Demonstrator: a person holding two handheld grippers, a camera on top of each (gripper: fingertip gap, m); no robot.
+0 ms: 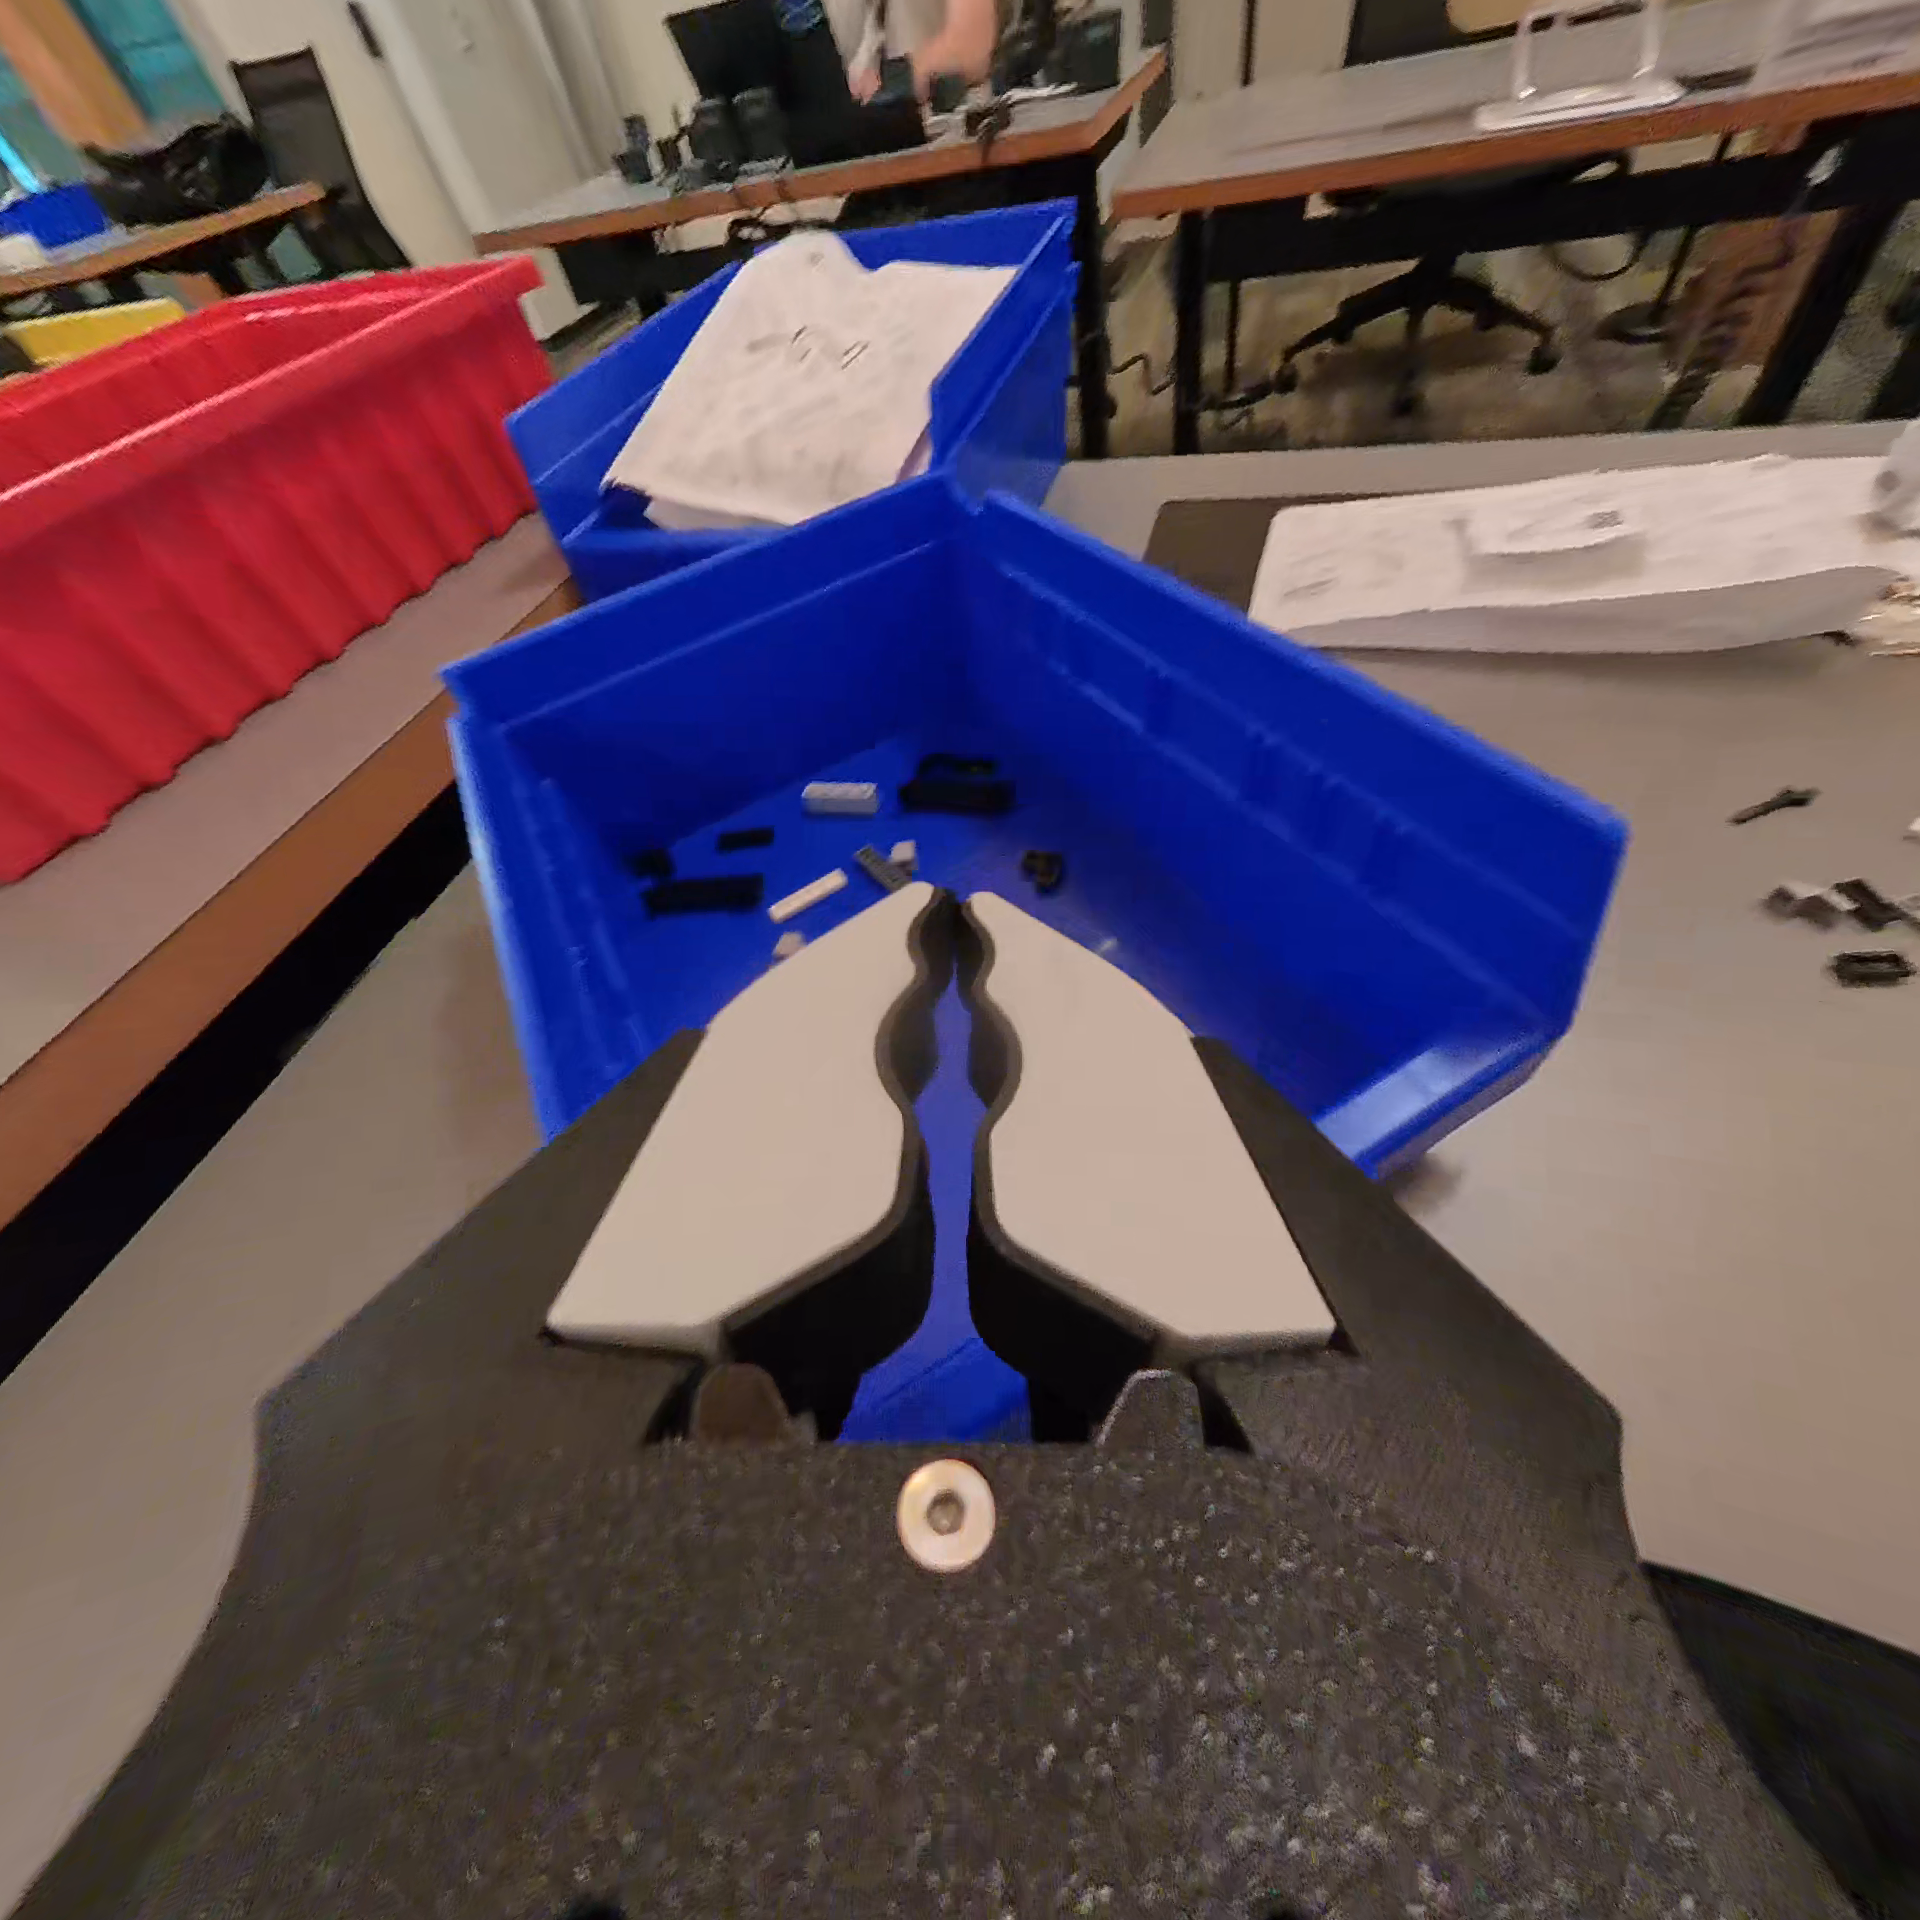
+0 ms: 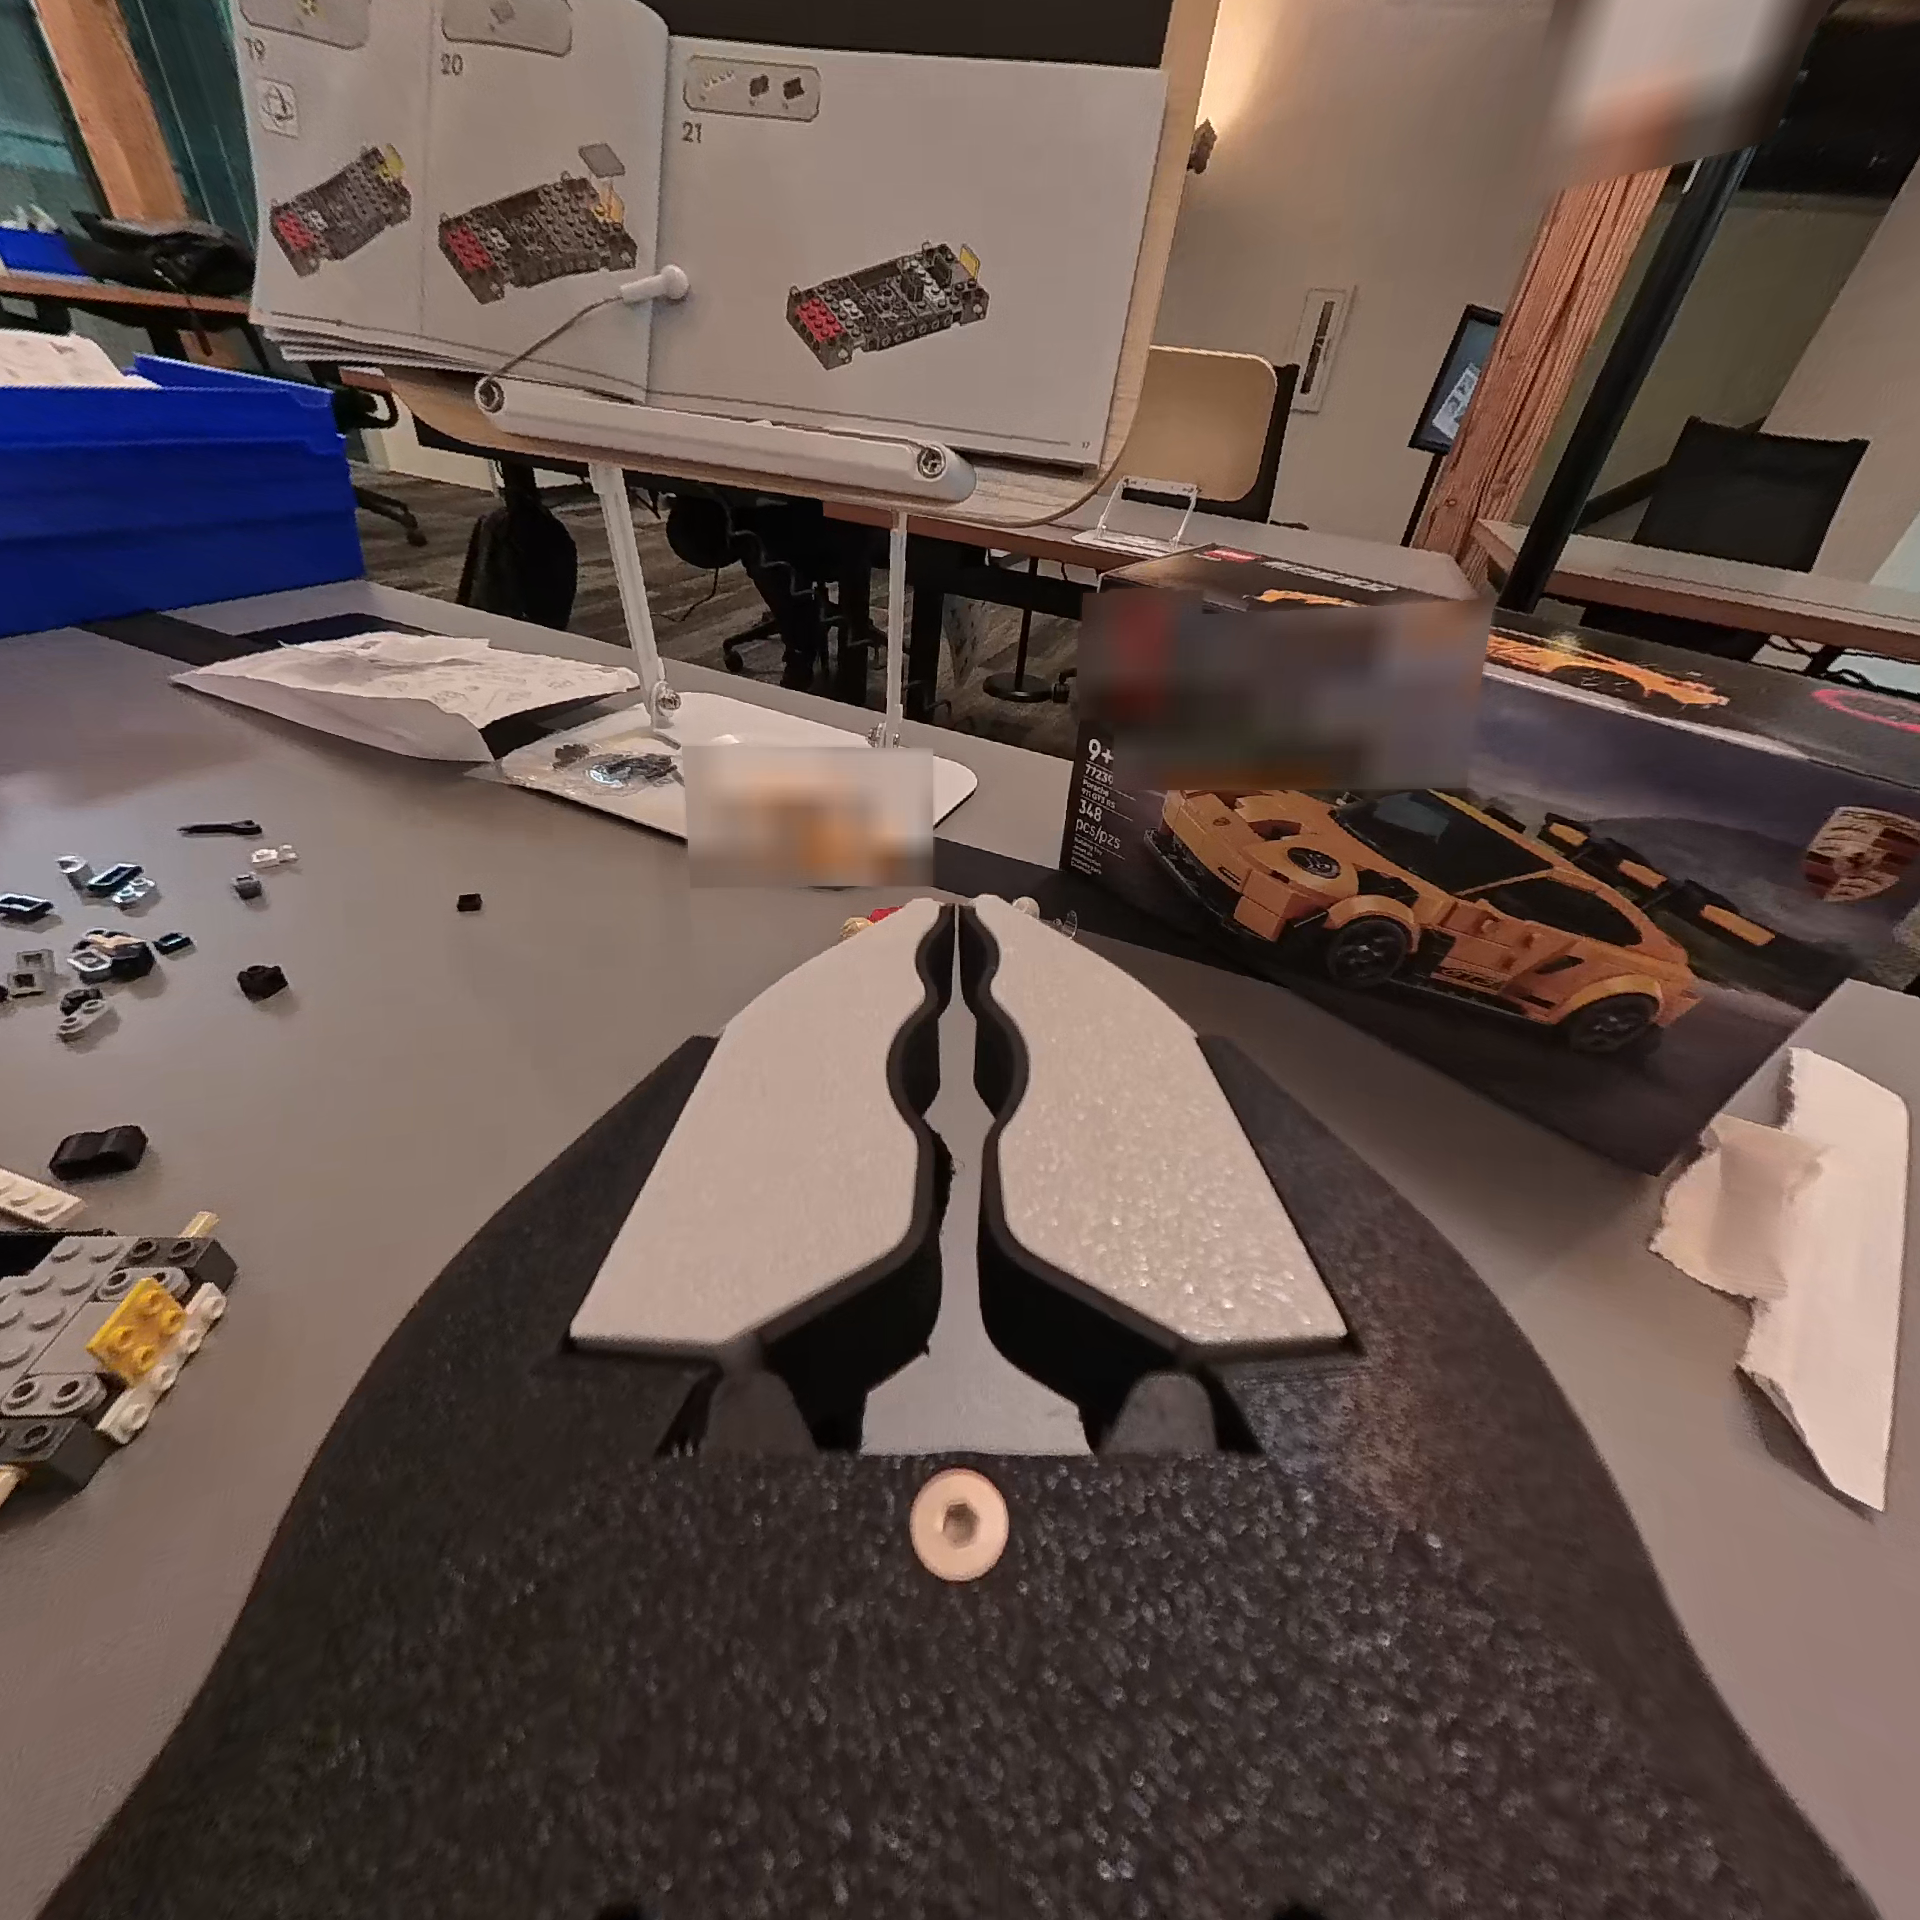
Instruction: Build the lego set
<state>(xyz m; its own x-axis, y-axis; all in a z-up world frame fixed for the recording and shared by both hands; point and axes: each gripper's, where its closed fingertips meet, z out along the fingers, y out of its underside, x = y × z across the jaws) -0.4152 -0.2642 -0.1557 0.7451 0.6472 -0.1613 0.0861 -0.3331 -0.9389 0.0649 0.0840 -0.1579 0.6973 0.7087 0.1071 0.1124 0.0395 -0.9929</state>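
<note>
Around us on the grey table (image 2: 436, 1091) lie a torn paper bag (image 2: 416, 681), loose small parts (image 2: 104, 935) scattered at the left, and the set's box (image 2: 1455, 914) with an orange car pictured on it, lying just beyond our right gripper (image 2: 962, 912). An instruction booklet (image 2: 707, 208) stands open on a white stand (image 2: 727, 442) behind.

In the left wrist view a red bin (image 1: 260, 447) sits on the next table, and a far blue bin (image 1: 997, 343) holds papers. The near blue bin (image 1: 1299, 831) holds a handful of black and white pieces (image 1: 840, 798) on its floor.

Our left gripper (image 1: 948, 902) hovers over that bin, tips nearly together; something dark may sit between them, though blur keeps us from telling. Our right gripper's tips meet on nothing.

The partly built model (image 2: 94, 1340), grey and black with a yellow plate, rests on the table at our right gripper's left.
</note>
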